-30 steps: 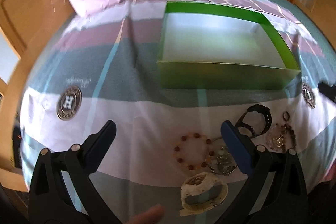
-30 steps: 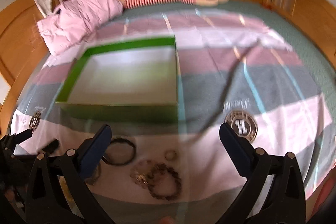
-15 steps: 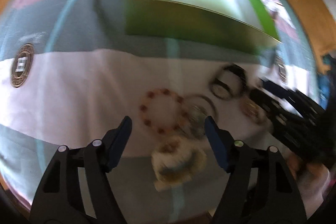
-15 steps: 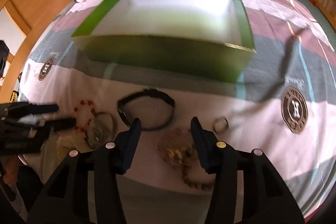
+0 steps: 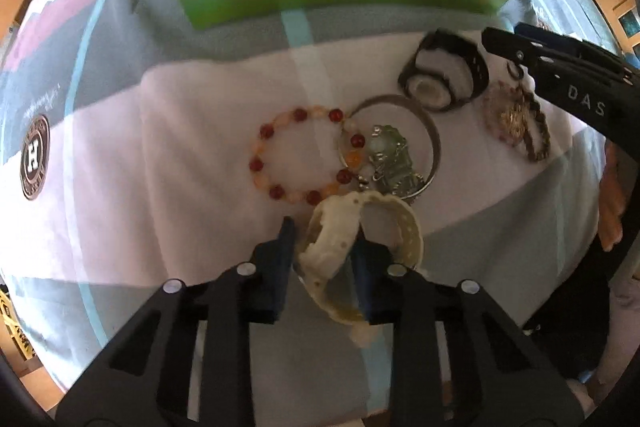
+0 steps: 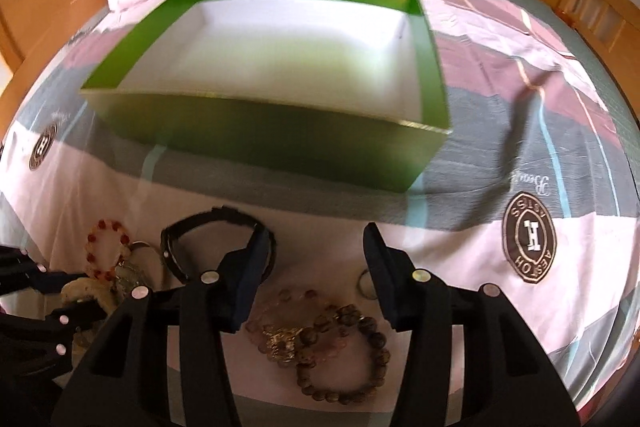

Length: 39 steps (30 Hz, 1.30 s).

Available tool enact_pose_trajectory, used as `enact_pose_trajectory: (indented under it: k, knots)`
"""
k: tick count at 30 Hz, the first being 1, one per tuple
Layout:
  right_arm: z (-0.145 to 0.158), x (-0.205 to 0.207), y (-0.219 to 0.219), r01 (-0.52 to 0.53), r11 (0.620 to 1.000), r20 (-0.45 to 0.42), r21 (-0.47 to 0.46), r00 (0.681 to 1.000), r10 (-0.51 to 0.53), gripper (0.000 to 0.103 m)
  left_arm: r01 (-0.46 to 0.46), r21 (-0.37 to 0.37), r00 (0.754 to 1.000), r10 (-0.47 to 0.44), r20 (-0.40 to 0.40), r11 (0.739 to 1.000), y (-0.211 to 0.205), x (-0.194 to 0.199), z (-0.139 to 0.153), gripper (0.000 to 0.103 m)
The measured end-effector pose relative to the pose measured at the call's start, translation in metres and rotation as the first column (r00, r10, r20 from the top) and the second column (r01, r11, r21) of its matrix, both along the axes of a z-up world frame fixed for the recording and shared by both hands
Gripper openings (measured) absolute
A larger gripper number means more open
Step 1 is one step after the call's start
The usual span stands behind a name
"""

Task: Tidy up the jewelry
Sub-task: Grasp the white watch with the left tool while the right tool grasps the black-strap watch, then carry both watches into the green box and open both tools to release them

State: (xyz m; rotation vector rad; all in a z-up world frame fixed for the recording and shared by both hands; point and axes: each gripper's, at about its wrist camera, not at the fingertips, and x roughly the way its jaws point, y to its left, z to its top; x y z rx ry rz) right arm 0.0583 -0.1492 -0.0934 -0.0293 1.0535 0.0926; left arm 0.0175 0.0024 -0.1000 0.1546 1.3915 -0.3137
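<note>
Left wrist view: my left gripper (image 5: 322, 253) is closing around the cream watch (image 5: 344, 247) near the bedspread's (image 5: 180, 147) front edge. My right gripper (image 6: 316, 267) hangs half open, gripping nothing, over the brown bead bracelets (image 6: 340, 355), green box (image 6: 280, 143) behind.

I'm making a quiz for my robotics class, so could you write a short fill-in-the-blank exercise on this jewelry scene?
1. The left gripper is closing around a strap of the ____-coloured watch.
2. The inside of the green box holds ____ jewelry.
3. The red and orange bead bracelet lies on the ____ stripe of the bedcover.
4. The right gripper hovers over the brown bead bracelet with jaws ____.

Missing words: cream; no; white; open
</note>
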Motion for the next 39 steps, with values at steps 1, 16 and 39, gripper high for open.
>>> enact_pose_trajectory:
  k: [1,16,39]
  knots:
    - [0.0,-0.003,-0.008,0.008,1.0,0.002,0.007,1.0,-0.008,0.051,-0.019,-0.021,1.0,0.019,0.021,1.0,-0.001,0.002,0.001,0.026]
    - [-0.027,0.006,0.009,-0.03,0.999,-0.067,-0.033,0.997,0.028,0.051,-0.136,-0.108,0.989,0.141,0.043,0.985,0.006,0.029,0.003,0.048]
    - [0.067,0.004,-0.027,0.017,0.974,0.222,0.226,0.973,-0.068,0.009,-0.179,-0.324,0.898,0.289,0.332,0.929,0.049,0.055,0.094,0.017]
